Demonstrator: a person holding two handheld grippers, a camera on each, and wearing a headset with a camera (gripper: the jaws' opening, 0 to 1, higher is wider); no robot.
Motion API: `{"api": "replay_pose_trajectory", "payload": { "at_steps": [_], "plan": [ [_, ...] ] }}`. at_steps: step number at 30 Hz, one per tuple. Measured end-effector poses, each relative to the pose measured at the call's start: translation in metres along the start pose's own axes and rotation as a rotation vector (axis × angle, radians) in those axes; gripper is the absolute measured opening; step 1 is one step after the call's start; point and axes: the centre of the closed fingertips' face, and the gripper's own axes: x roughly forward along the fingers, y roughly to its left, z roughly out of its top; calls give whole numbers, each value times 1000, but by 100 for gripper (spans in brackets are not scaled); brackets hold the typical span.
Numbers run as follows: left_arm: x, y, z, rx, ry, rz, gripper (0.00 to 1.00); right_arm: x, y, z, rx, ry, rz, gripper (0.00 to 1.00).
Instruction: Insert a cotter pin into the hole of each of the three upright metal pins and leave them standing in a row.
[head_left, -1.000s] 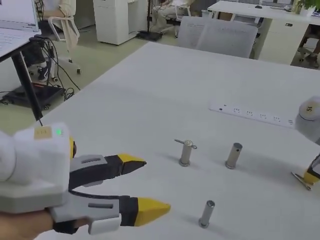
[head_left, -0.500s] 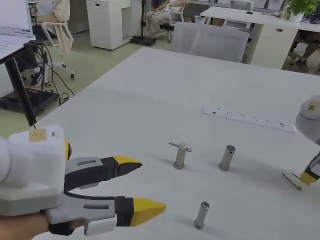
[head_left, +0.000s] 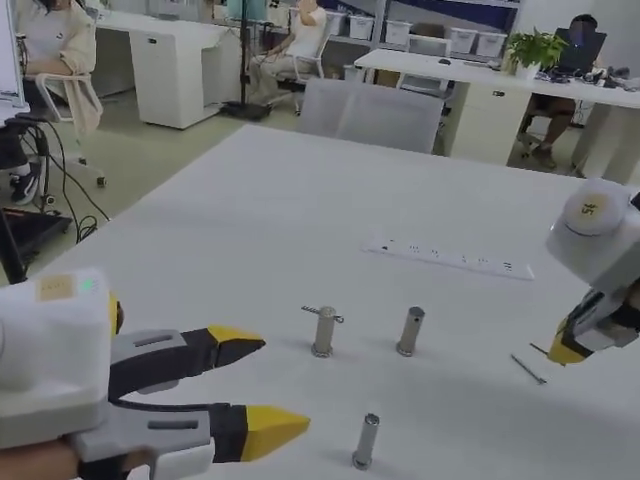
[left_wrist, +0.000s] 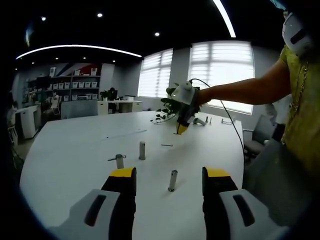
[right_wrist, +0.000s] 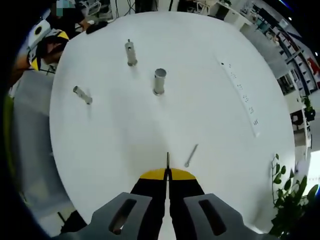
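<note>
1. First metal pin (head_left: 323, 335), centre of the head view, stands upright with the fitted cotter pin (head_left: 322, 315) through its hole. Judged one of three insertions complete.
2. Second metal pin (head_left: 411, 331), just to the right of it, and third metal pin (head_left: 366, 441), lower centre, stand upright with empty holes. The three form a triangle, so the row probably remains to be set.
3. Right gripper (right_wrist: 167, 172), jaws closed on the held cotter pin (right_wrist: 167, 159), whose thin tip projects beyond them. This is probably the next insertion.
4. Loose cotter pin (right_wrist: 190, 155) lies flat on the table (right_wrist: 200, 75), just right of the jaw tips.
5. Left gripper (head_left: 258, 388), lower left, has its jaws apart and empty.
</note>
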Motion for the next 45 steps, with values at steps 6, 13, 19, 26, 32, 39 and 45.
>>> {"api": "replay_pose_trajectory", "payload": {
  "at_steps": [6,13,19,26,32,39,45],
  "plan": [
    [2,-10,2,8,1,-29,50,-13,39,0,-64,-1,51,1],
    [10,-32,2,21,15,-94,48,-30,89,14,-156,-31,101,1],
    [16,-47,3,35,30,-142,44,-38,121,26,-215,-51,135,1],
    [23,-59,4,53,58,-202,38,-47,151,42,-288,-72,176,1],
    [32,-69,5,63,73,-249,33,-53,167,54,-331,-84,193,1],
    [42,-80,4,84,96,-292,27,-63,180,63,-370,-98,202,1],
    [50,-90,6,100,101,-319,23,-65,189,66,-396,-99,213,1]
  ]
}}
